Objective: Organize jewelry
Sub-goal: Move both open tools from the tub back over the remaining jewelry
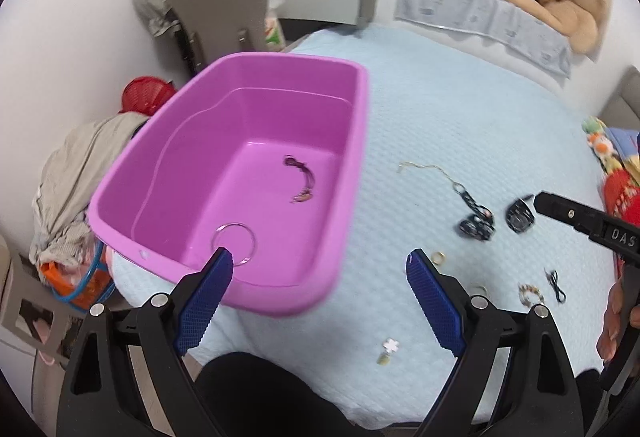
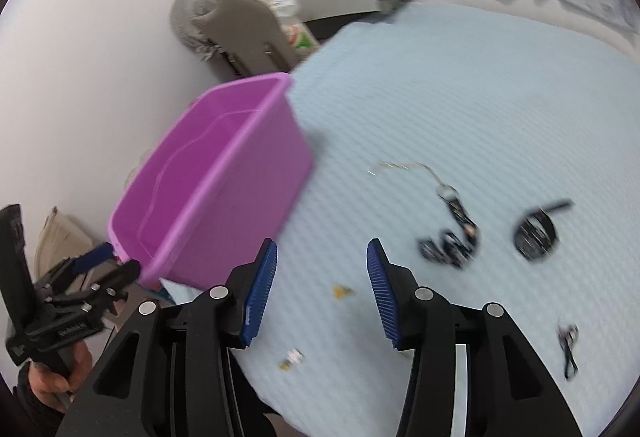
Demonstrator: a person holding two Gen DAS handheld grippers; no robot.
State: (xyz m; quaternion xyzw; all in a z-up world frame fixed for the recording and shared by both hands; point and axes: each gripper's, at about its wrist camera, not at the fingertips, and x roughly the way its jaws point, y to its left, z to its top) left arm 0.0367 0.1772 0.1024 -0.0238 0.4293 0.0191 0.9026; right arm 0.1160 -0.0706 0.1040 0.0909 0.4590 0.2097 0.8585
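Pink plastic makes up the tub (image 1: 240, 109), which sits on the light blue bed cover (image 1: 460, 117). Inside the tub lie a thin clear ring (image 1: 234, 243) and a dark little bracelet (image 1: 302, 179). The left tongs (image 1: 320, 265) are wide open, holding nothing, with one blue finger over the tub's near edge. The right tongs (image 2: 322, 269) are open too, over the bed cover. More jewelry lies on the cover beside the tub: a thin chain (image 1: 424, 167), a black beaded bracelet (image 1: 476, 223), a black watch (image 1: 520, 215) and a gold ring (image 1: 439, 258).
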